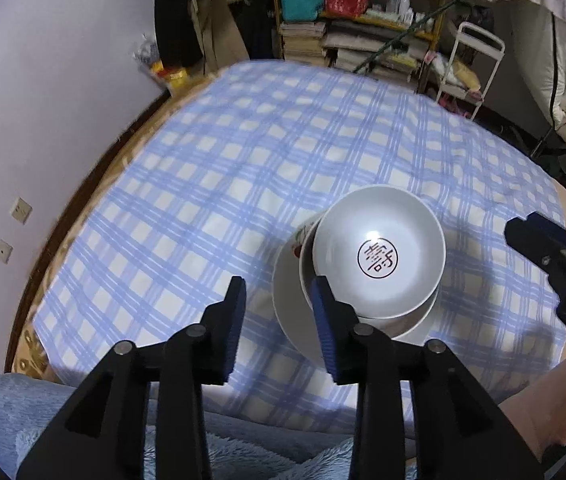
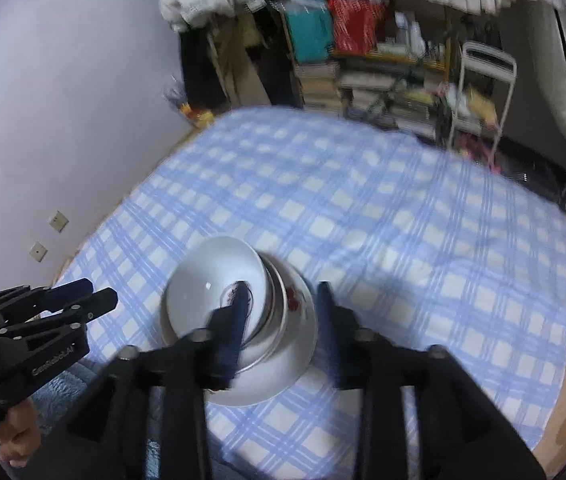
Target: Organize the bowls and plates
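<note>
A white bowl with a red round mark point(image 1: 379, 252) sits on top of a stack: a second bowl with red flowers point(image 1: 303, 240) under it and a white plate point(image 1: 291, 316) at the bottom, on the blue checked cloth point(image 1: 223, 184). My left gripper point(image 1: 279, 320) is open and empty, just left of the stack. In the right wrist view the stack's top bowl point(image 2: 215, 276) and plate point(image 2: 283, 368) lie under my right gripper point(image 2: 283, 300), which is open and empty above them. The right gripper also shows in the left wrist view point(image 1: 555, 256), the left gripper in the right wrist view point(image 2: 79, 296).
The cloth covers a table beside a lilac wall point(image 1: 43, 100). A shelf with books and bags point(image 1: 347, 20) and a white chair point(image 1: 471, 68) stand beyond the far edge. A fluffy blue fabric point(image 1: 11, 408) lies at the near edge.
</note>
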### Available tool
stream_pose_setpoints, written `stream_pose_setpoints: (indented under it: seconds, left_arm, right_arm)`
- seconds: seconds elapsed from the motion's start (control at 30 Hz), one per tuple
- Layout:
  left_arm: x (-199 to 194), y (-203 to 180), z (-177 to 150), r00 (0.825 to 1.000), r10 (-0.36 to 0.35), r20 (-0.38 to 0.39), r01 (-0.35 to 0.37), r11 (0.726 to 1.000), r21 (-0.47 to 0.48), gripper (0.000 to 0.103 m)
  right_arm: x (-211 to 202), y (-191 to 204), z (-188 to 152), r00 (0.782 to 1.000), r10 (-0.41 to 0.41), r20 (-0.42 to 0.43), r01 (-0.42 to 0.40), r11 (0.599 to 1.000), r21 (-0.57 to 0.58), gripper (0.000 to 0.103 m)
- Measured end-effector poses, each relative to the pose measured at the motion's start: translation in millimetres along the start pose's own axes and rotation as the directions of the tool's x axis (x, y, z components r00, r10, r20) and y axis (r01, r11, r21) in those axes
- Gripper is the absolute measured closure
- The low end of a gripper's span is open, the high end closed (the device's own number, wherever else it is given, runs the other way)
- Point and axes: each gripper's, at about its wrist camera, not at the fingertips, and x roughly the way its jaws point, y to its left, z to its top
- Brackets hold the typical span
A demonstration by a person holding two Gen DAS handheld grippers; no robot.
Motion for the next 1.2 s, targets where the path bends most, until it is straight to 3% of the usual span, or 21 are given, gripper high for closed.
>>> stream_pose_setpoints:
  seconds: [0.13, 0.17, 0.2, 0.27, 0.4, 0.47, 0.6, 0.77, 1.07, 1.2]
  left_arm:
    - [-22.5, 1.8, -10.3, 0.996, 0.013, 0.092, -0.014, 1.000, 0.012, 0.057]
    - [-26.5, 1.2, -12.6, 0.994, 0.017, 0.106, -0.019, 1.000, 0.017, 0.052]
    - [-29.3, 0.7, -14.2, 0.993, 0.017, 0.115, -0.020, 1.000, 0.021, 0.038]
    - [-39.6, -1.4, -20.8, 0.985, 0.002, 0.173, -0.009, 0.999, 0.038, 0.025]
    - [-56.8, -7.8, -28.7, 0.968, -0.004, 0.249, -0.010, 0.998, 0.057, 0.022]
    - [-63.1, -8.2, -31.6, 0.959, 0.007, 0.282, -0.020, 0.999, 0.045, 0.020]
    - [-73.2, -2.9, -38.3, 0.938, 0.042, 0.344, -0.049, 0.999, 0.013, 0.012]
    - [-83.7, -1.1, -43.4, 0.912, 0.084, 0.401, -0.095, 0.995, 0.008, 0.007]
    - [-85.4, -0.8, -42.1, 0.886, 0.107, 0.451, -0.116, 0.993, -0.008, 0.007]
    - [-85.5, -1.8, -42.5, 0.886, 0.105, 0.452, -0.116, 0.993, -0.003, 0.007]
  right_arm:
    - [-25.9, 2.4, -3.6, 0.996, 0.019, 0.085, -0.016, 0.999, -0.033, 0.040]
    - [-29.2, 2.5, -4.9, 0.995, 0.020, 0.098, -0.016, 0.999, -0.038, 0.036]
    - [-35.0, 3.1, -7.4, 0.992, 0.020, 0.122, -0.014, 0.999, -0.048, 0.033]
    - [-43.5, 3.6, -11.9, 0.986, 0.012, 0.169, -0.004, 0.999, -0.052, 0.025]
    - [-56.2, 2.3, -18.1, 0.966, -0.015, 0.259, 0.027, 0.999, -0.041, 0.003]
    - [-59.5, 1.0, -19.6, 0.956, -0.025, 0.292, 0.039, 0.998, -0.043, 0.000]
    - [-66.2, 1.0, -22.2, 0.939, -0.027, 0.344, 0.049, 0.997, -0.055, 0.000]
    - [-68.4, 3.3, -23.9, 0.933, -0.031, 0.358, 0.058, 0.996, -0.065, 0.000]
    - [-68.0, 3.4, -27.1, 0.933, -0.034, 0.358, 0.067, 0.995, -0.080, 0.000]
    - [-68.1, 2.5, -27.4, 0.930, -0.054, 0.365, 0.085, 0.994, -0.071, 0.000]
